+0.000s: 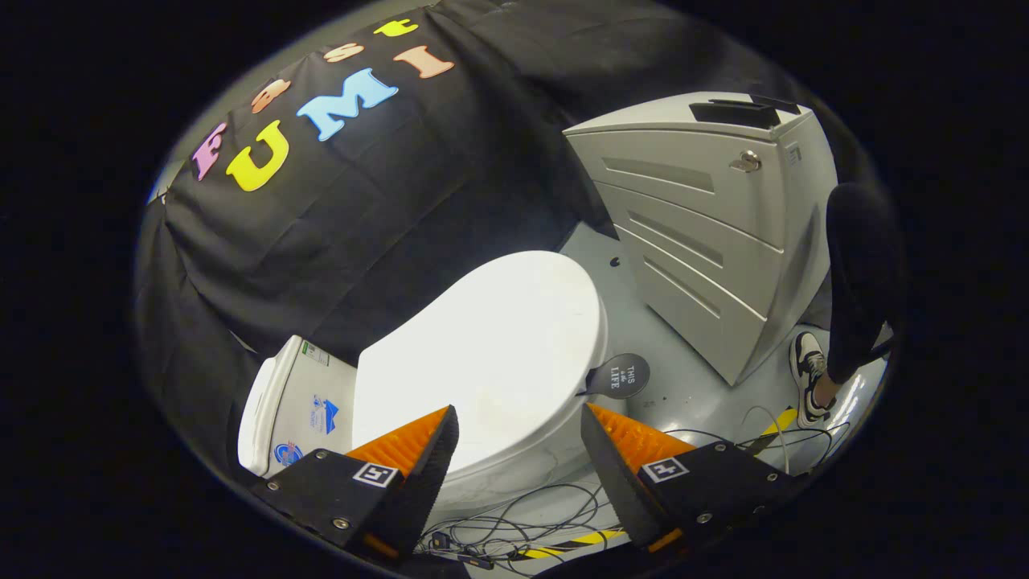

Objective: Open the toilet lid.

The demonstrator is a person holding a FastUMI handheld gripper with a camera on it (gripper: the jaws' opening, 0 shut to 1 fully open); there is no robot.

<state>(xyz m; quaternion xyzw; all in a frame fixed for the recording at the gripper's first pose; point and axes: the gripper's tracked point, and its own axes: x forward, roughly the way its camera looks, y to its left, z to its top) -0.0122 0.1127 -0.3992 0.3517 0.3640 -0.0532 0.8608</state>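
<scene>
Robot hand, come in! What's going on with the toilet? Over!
Gripper open, holding nothing. Toilet lid down, just ahead of fingers. Cables on floor below; nothing blocking lid.

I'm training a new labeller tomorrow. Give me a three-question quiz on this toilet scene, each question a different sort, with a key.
1. True or false: the toilet lid is already raised.
2. Multiple choice: the fingers of the hand-held gripper are
A) clamped on the lid
B) apart, with the lid's front edge showing between them
C) closed on a cable
3. Fill in: the grey ______ with a lock stands beyond the toilet, near a person's shoe.

Key:
1. False; the lid lies flat on the seat.
2. B
3. cabinet
</scene>
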